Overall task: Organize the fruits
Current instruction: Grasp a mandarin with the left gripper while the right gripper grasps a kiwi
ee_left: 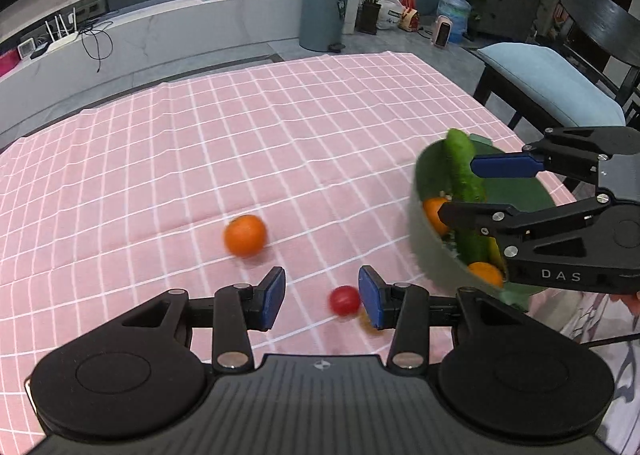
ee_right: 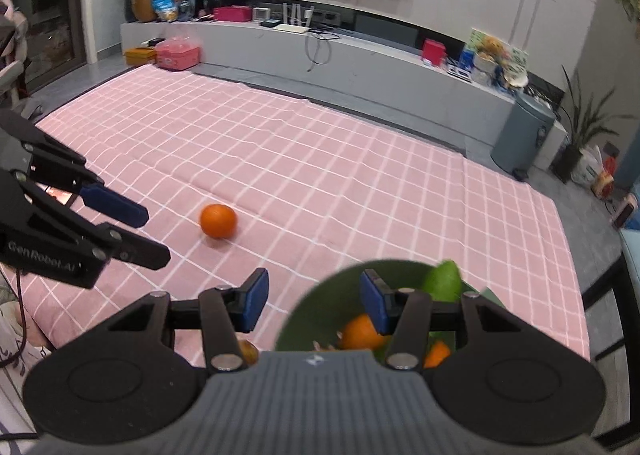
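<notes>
An orange (ee_left: 245, 235) is lying loose on the pink-clothed bench (ee_left: 200, 135); the left claw (ee_left: 322, 297) is being held open, empty, beside a small red fruit (ee_left: 344, 299). The green bowl (ee_left: 432, 251), already holding fruit, is being straddled by the open, empty right claw (ee_right: 314, 301). Gathering is judged underway; closing on the red fruit is called for next.

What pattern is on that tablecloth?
The tablecloth is pink with a grid of thin white lines, clearest in the right wrist view.

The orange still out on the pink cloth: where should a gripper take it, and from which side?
Grip the orange across its widest middle, coming down from above. It is round with no handle and sits alone on the checked cloth, apart from the bowl. The open left gripper is nearer.
</notes>
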The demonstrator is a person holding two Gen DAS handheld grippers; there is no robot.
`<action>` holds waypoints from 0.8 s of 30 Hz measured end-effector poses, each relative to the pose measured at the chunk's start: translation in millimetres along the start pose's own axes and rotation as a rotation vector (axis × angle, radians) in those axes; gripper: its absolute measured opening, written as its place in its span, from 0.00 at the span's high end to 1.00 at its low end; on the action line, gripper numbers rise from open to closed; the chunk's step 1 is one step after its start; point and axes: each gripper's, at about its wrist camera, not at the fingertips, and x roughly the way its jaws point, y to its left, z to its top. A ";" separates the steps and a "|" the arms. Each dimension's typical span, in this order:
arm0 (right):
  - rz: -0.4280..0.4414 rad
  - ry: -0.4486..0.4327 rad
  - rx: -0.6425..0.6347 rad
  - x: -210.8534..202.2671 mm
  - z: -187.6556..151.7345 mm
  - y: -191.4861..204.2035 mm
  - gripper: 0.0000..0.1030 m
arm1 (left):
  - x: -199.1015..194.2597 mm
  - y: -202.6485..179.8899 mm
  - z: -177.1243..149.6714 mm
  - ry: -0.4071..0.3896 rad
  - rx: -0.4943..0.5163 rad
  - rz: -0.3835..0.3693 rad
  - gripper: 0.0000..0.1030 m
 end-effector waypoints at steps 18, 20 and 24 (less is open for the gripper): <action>0.025 0.081 -0.050 76.3 14.3 35.5 0.55 | 52.4 47.9 -9.1 -0.054 -0.032 0.049 0.38; 0.025 0.096 -0.059 86.9 15.6 36.5 0.55 | 59.9 50.1 -6.4 -0.058 -0.045 0.043 0.37; 0.016 0.122 -0.061 102.8 17.9 35.7 0.57 | 77.0 50.4 -2.0 -0.039 -0.032 0.080 0.37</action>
